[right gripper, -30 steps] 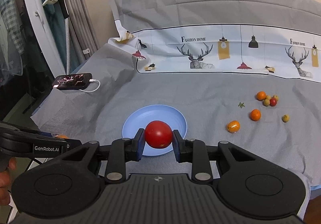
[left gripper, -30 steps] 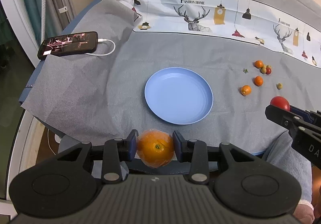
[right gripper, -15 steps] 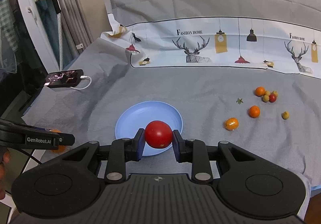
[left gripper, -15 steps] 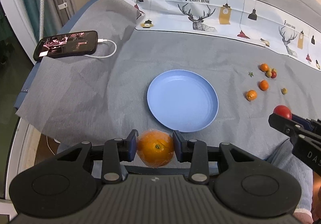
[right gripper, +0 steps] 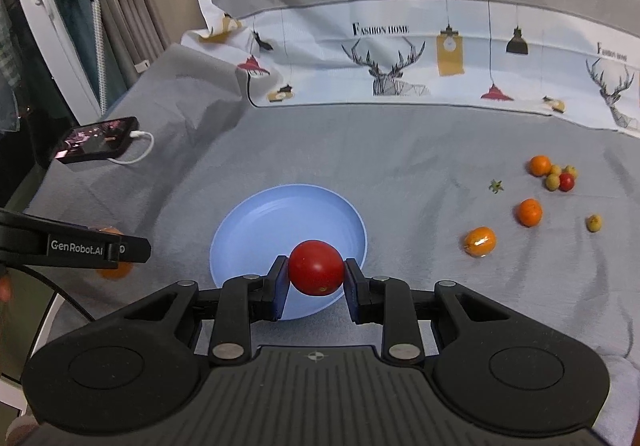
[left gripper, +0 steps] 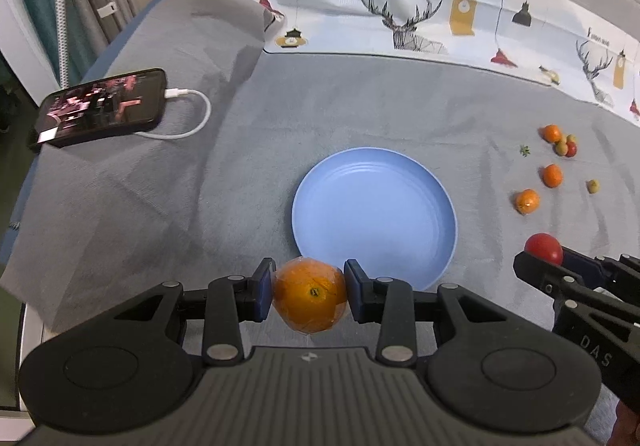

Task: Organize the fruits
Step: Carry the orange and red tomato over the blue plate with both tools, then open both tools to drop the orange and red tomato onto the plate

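Presently both claws are loaded. The left gripper (left gripper: 309, 288) is clenched on an orange (left gripper: 310, 297), which appears to be wrapped in clear film, though the sheen is too faint to be sure. The right gripper (right gripper: 316, 280) is clamped on a red tomato (right gripper: 315, 267). Both fruits hang above the near rim of the blue plate (left gripper: 384, 230), which is bare.

Step in hand, as judged: delivery of both fruits to the plate. To do it well, each gripper should go further in over the plate floor, not the raised rim, and come low before letting go, since both fruits are round and will roll. The two should be set apart, left and right, so neither gripper fouls the other.

Remaining stock: a few small oranges (right gripper: 530, 212) and smaller red and green fruits (right gripper: 562, 178) lie loose, well to the right of the plate.

Surface: a grey cloth (left gripper: 360, 106), creased, over what looks like a bed; soft footing. A printed sheet with deer (right gripper: 384, 66) lies at the far side. A phone (left gripper: 100, 108) on a white cable (left gripper: 192, 122) rests at the left edge, near curtains (right gripper: 124, 14).
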Demonstrator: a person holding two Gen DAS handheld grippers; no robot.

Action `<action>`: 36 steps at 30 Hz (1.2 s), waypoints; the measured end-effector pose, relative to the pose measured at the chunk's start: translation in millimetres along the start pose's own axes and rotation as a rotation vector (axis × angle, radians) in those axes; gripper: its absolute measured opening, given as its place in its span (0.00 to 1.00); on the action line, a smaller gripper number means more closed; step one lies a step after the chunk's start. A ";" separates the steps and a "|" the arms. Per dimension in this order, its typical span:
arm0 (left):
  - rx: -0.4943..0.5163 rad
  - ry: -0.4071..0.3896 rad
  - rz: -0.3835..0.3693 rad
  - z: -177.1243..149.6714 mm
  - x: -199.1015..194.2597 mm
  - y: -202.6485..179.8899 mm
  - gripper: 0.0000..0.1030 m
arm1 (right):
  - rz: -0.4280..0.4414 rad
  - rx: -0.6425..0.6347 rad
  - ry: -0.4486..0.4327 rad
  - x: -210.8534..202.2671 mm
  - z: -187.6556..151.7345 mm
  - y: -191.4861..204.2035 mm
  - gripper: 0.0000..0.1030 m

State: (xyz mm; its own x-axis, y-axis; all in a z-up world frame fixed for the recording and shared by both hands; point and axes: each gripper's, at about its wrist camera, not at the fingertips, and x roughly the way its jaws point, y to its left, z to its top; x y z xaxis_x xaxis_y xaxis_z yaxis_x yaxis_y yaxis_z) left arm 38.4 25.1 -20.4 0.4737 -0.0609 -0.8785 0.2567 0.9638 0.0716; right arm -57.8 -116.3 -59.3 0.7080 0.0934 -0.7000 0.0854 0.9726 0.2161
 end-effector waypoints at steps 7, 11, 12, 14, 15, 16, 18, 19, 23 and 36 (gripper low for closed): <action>0.012 0.043 0.012 20.1 40.8 -6.0 0.40 | -0.004 0.006 0.053 43.0 9.2 -5.5 0.29; 0.017 0.072 0.018 29.1 65.9 -8.4 0.40 | -0.002 -0.004 0.083 65.9 12.3 -4.6 0.29; 0.017 0.080 0.019 30.7 72.2 -8.6 0.40 | -0.002 -0.005 0.095 72.0 12.7 -4.7 0.29; 0.017 0.096 0.021 33.8 85.8 -10.1 0.40 | -0.004 -0.009 0.113 84.2 12.8 -4.2 0.29; 0.018 0.106 0.022 35.1 93.6 -11.1 0.40 | -0.006 -0.012 0.121 90.4 12.9 -4.2 0.29; 0.020 0.114 0.021 36.1 101.1 -12.2 0.40 | -0.009 -0.014 0.129 96.8 12.6 -3.3 0.29; 0.029 0.122 0.027 37.1 113.9 -14.3 0.40 | -0.012 -0.018 0.146 108.5 10.7 -2.2 0.29; 0.039 0.125 0.033 37.2 120.6 -15.4 0.40 | -0.016 -0.023 0.153 114.0 10.0 -1.6 0.29; 0.057 0.144 0.050 38.7 142.0 -17.0 0.40 | -0.026 -0.043 0.186 134.3 8.4 0.8 0.29; 0.046 -0.022 0.020 28.5 88.3 1.6 1.00 | -0.031 -0.063 0.172 106.0 17.9 2.0 0.86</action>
State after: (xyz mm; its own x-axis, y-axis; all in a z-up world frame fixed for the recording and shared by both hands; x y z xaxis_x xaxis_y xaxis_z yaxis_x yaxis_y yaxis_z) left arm 104.7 13.8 -84.3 0.4973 -0.0476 -0.8663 0.2850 0.9520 0.1113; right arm 29.9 -108.3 -120.8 0.5752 0.0925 -0.8128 0.0580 0.9865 0.1533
